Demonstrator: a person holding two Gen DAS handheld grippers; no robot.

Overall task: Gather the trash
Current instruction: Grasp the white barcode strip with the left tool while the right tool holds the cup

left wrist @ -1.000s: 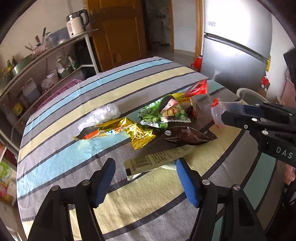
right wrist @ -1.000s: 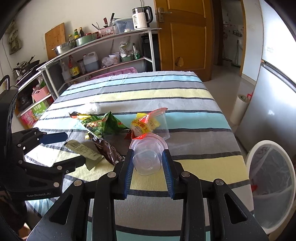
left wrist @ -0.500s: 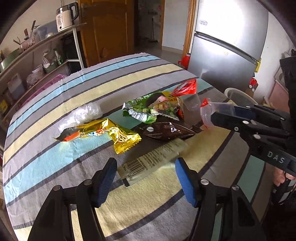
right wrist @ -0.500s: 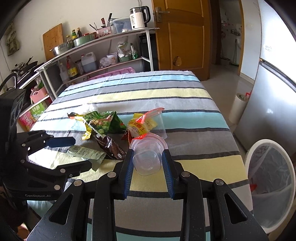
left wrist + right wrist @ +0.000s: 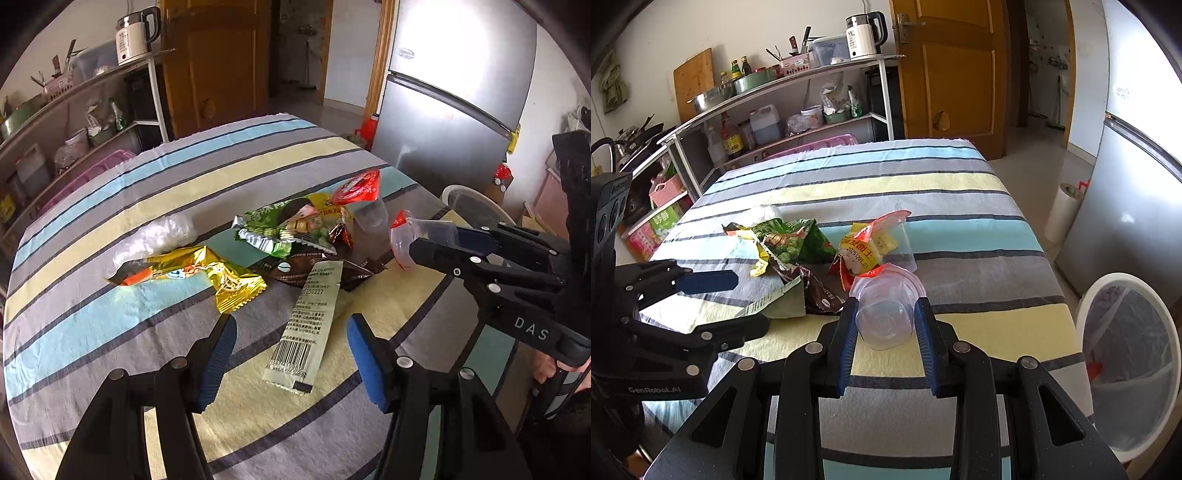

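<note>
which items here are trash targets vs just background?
Job: held cup, second cup, pale sachet, gold wrapper, green bag, brown packet, clear bag, bin.
Background: kettle, fridge, shelf, door.

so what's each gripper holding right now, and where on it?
Right gripper clamps the clear plastic cup by its side walls near the base, mouth pointing away. Left gripper is open and holds nothing; the pale green wrapper lies between its fingers.

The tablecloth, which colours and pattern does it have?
The tablecloth has blue, grey and pale yellow stripes with thin dark lines, clearest in the right wrist view.
</note>
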